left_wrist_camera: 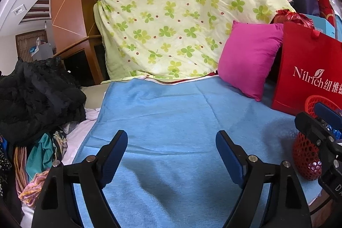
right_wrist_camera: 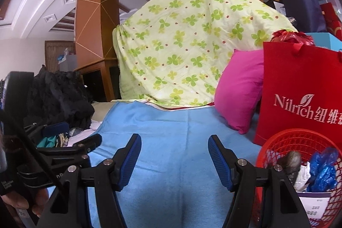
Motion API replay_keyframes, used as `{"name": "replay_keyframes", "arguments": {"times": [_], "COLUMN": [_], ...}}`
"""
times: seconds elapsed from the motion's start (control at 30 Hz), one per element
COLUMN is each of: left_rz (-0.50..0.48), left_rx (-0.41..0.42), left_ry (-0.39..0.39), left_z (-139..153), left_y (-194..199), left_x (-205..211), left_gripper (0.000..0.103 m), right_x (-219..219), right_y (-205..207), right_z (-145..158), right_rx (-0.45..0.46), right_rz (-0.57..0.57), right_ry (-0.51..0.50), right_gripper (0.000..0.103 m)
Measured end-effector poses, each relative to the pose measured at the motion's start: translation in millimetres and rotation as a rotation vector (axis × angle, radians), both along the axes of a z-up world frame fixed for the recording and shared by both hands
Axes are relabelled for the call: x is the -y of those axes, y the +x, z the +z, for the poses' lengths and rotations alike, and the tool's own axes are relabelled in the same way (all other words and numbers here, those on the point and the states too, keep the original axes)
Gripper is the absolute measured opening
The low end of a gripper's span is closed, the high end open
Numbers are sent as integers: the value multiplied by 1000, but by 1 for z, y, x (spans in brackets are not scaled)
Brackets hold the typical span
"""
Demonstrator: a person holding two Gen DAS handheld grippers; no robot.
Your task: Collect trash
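Left tongs: my left gripper [left_wrist_camera: 171, 143] hangs released over the blue blanket [left_wrist_camera: 171, 121]; its jaws stand wide with nothing between them.
Right tongs: my right gripper [right_wrist_camera: 174, 147] is released too, jaws apart over bare blanket, nothing grasped.
Trash: I see a red mesh basket [right_wrist_camera: 275, 142] just right of the right tongs, on the blanket; inside lie crumpled blue plastic [right_wrist_camera: 322, 170], white wrapping [right_wrist_camera: 303, 174], a dark lump I cannot identify, and a printed sheet [right_wrist_camera: 314, 206].
Behind the basket: a red Nilrich bag [right_wrist_camera: 299, 87] stands upright, touching a pink cushion [right_wrist_camera: 239, 89].
Further back: a clover-print quilt [right_wrist_camera: 192, 35] drapes over something tall.
Left side: a heap of dark clothes [left_wrist_camera: 36, 95] sits beside the blanket.
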State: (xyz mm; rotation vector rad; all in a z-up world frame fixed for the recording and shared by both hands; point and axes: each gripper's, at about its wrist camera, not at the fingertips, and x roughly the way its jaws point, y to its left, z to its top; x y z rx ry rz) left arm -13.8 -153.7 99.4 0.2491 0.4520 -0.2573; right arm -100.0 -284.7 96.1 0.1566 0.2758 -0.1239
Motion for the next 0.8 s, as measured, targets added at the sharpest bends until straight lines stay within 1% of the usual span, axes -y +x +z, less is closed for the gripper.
{"name": "replay_keyframes", "arguments": {"times": [0.07,0.17,0.27,0.37,0.43,0.47,0.5,0.53,0.6,0.73,0.8], "left_rz": [-1,-16,-40,-86,-107,-118,-137,-151,-169,-210,-219], "left_rx": [10,23,33,43,52,53,54,55,51,27,13], "left_ry": [-2,-5,-3,12,21,22,22,22,31,63,76], "left_z": [5,14,22,29,32,33,34,35,35,34,33], "left_y": [-4,-15,-30,-51,-65,-72,-82,-89,-100,-123,-131], "left_x": [0,2,9,20,26,29,33,36,42,54,57], "left_gripper": [85,85,85,85,88,91,95,97,97,97,97], "right_x": [2,8,22,36,43,46,50,52,57,68,71], "right_y": [-6,-25,-53,-82,-98,-106,-115,-123,-135,-148,-155], "right_z": [1,4,10,20,28,32,35,37,39,39,40], "right_rx": [-9,-24,-19,-22,-23,-21,-16,-10,-6,-23,-23], "right_rz": [-33,-95,-147,-195,-219,-227,-237,-249,-265,-274,-281], "right_ry": [-8,-31,-10,-22,-27,-27,-26,-29,-28,21,29], "right_gripper": [69,69,69,72,72,72,74,75,75,75,75]}}
